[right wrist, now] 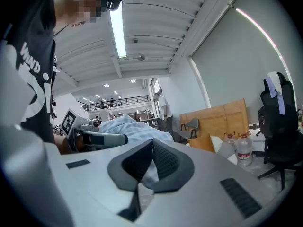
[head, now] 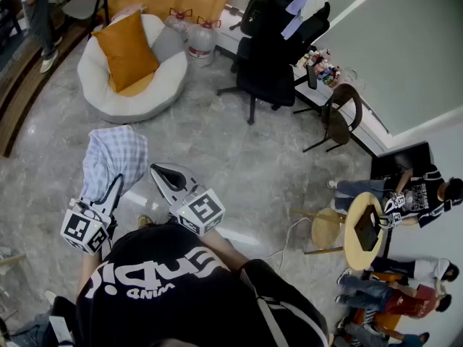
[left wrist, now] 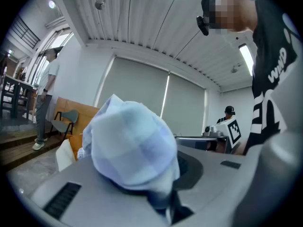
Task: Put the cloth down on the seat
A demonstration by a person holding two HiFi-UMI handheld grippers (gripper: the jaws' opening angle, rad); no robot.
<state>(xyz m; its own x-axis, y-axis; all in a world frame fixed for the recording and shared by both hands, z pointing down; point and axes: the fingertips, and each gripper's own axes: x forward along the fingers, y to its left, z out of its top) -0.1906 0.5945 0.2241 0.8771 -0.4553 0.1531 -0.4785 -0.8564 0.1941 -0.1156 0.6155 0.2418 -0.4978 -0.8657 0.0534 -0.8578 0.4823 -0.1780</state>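
A blue-and-white checked cloth [head: 113,156] hangs bunched from my left gripper [head: 116,184], which is shut on it above the grey floor. In the left gripper view the cloth [left wrist: 130,145] fills the space between the jaws and hides their tips. My right gripper [head: 155,169] is beside it to the right, its jaws shut with nothing in them; in the right gripper view its tips [right wrist: 151,144] meet. The seat, a round white beanbag [head: 148,92] with an orange cushion [head: 126,49], lies farther ahead, apart from both grippers.
A black office chair [head: 278,49] and two water bottles [head: 201,42] stand beyond the seat. A small brown chair [head: 340,114] and a round wooden table [head: 365,230] with people sitting around it are at the right. Another person stands at the far left [head: 40,13].
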